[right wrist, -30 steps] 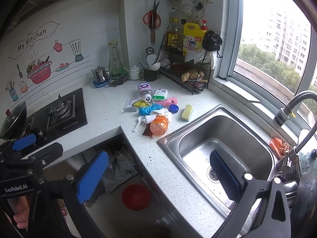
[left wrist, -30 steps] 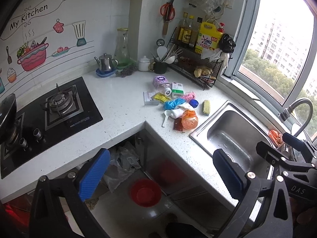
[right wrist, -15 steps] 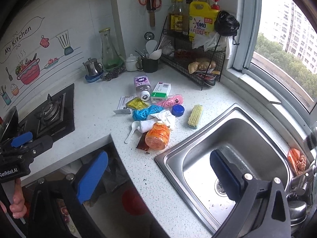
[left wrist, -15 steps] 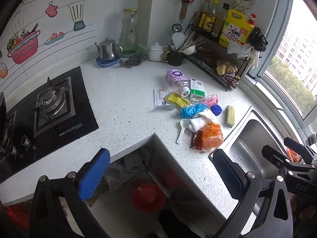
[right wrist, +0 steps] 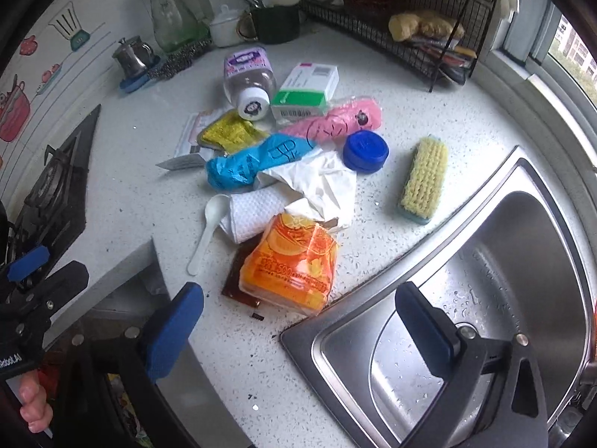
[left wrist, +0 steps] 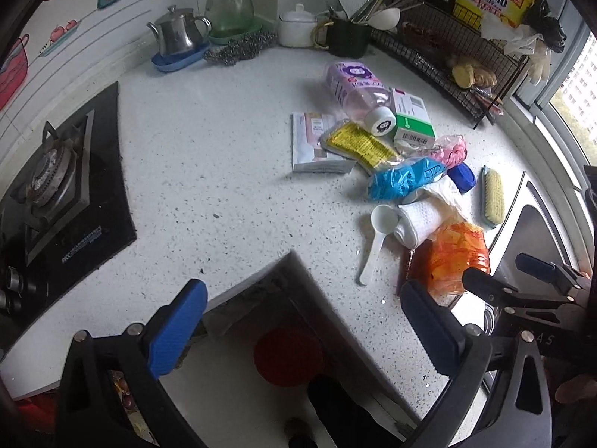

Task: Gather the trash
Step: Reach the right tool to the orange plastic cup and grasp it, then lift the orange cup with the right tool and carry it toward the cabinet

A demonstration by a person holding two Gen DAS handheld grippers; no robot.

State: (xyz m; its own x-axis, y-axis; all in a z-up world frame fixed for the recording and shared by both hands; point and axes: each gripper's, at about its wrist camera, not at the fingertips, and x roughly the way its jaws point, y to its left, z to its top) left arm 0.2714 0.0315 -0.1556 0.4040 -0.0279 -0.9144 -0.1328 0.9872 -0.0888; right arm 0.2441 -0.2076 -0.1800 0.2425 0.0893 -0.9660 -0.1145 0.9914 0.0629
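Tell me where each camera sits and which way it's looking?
Left wrist: sits on the left gripper, looking down over the speckled white counter and black gas hob; its blue-padded fingers show.
Right wrist: sits on the right gripper, facing the steel sink; a fingertip shows.
Shared: the crumpled orange plastic bag, white plastic spoon.

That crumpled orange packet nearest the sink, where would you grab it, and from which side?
Probably the orange packet is best pinched across its puffy middle, coming from above on the near side with the right tool, which hangs open just short of it. It lies flat at the pile's front edge, partly over a brown sachet.
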